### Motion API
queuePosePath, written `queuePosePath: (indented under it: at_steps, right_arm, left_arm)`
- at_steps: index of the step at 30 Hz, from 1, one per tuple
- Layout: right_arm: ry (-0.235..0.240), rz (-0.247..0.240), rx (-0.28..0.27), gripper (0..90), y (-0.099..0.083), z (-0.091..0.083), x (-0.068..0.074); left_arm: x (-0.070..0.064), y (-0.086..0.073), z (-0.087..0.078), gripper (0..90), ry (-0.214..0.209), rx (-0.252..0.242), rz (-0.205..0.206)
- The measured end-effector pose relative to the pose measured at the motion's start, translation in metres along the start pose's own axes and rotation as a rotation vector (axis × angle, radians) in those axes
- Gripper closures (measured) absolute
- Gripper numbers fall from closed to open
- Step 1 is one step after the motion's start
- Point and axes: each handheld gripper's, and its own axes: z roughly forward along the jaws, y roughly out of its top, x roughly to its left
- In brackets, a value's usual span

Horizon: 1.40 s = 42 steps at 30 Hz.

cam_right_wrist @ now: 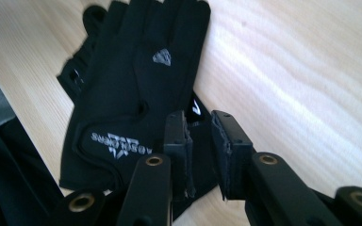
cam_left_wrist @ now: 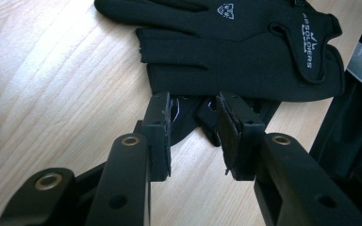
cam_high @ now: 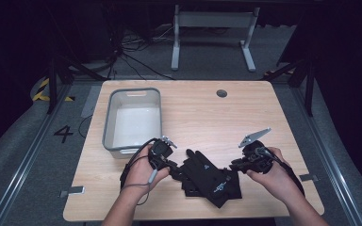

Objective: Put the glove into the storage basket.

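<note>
Two black gloves (cam_high: pixel 207 176) lie stacked near the table's front edge, the top one (cam_left_wrist: pixel 235 56) palm-down with white lettering on its cuff. My left gripper (cam_high: pixel 173 165) is at their left side. Its jaws are open (cam_left_wrist: pixel 193 101), and a fingertip of the lower glove (cam_left_wrist: pixel 202 117) lies between their tips. My right gripper (cam_high: pixel 231 165) is at the stack's right side. Its jaws stand narrowly open (cam_right_wrist: pixel 198 117) over the lower glove's edge (cam_right_wrist: pixel 200 106), beside the top glove (cam_right_wrist: pixel 132 94).
A grey plastic bin (cam_high: pixel 107 123) stands on the left part of the wooden table (cam_high: pixel 217 117), just behind my left hand. A round cable hole (cam_high: pixel 221 93) sits at the back. Beyond the table, floor cables and a white table frame (cam_high: pixel 212 21) can be seen.
</note>
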Motion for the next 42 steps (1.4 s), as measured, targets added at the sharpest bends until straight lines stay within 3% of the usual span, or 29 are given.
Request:
queuePosePath:
  at_steps: [2, 11, 31, 37, 40, 42]
  right_arm:
    - [0.010, 0.011, 0.033, 74.4, -0.006, 0.004, -0.002]
    - [0.035, 0.039, 0.079, 66.1, -0.015, 0.013, 0.000]
    - [0.079, 0.020, 0.211, 59.4, -0.028, 0.038, 0.015]
    - [0.054, 0.024, 0.246, 65.7, -0.028, 0.047, 0.018]
    - [0.041, 0.016, 0.260, 81.6, -0.027, 0.046, 0.023]
    - [0.029, 0.011, 0.260, 84.3, -0.026, 0.045, 0.024]
  left_arm:
    - [-0.001, 0.003, 0.002, 66.9, 0.012, 0.014, -0.004]
    - [0.000, 0.008, 0.006, 65.9, 0.012, 0.024, -0.004]
    - [0.002, 0.019, 0.020, 65.5, 0.010, 0.074, 0.003]
    - [0.003, 0.019, 0.022, 64.4, 0.012, 0.094, 0.007]
    - [0.004, 0.018, 0.022, 64.2, 0.009, 0.091, 0.000]
    - [0.004, 0.018, 0.022, 64.4, 0.012, 0.093, -0.003]
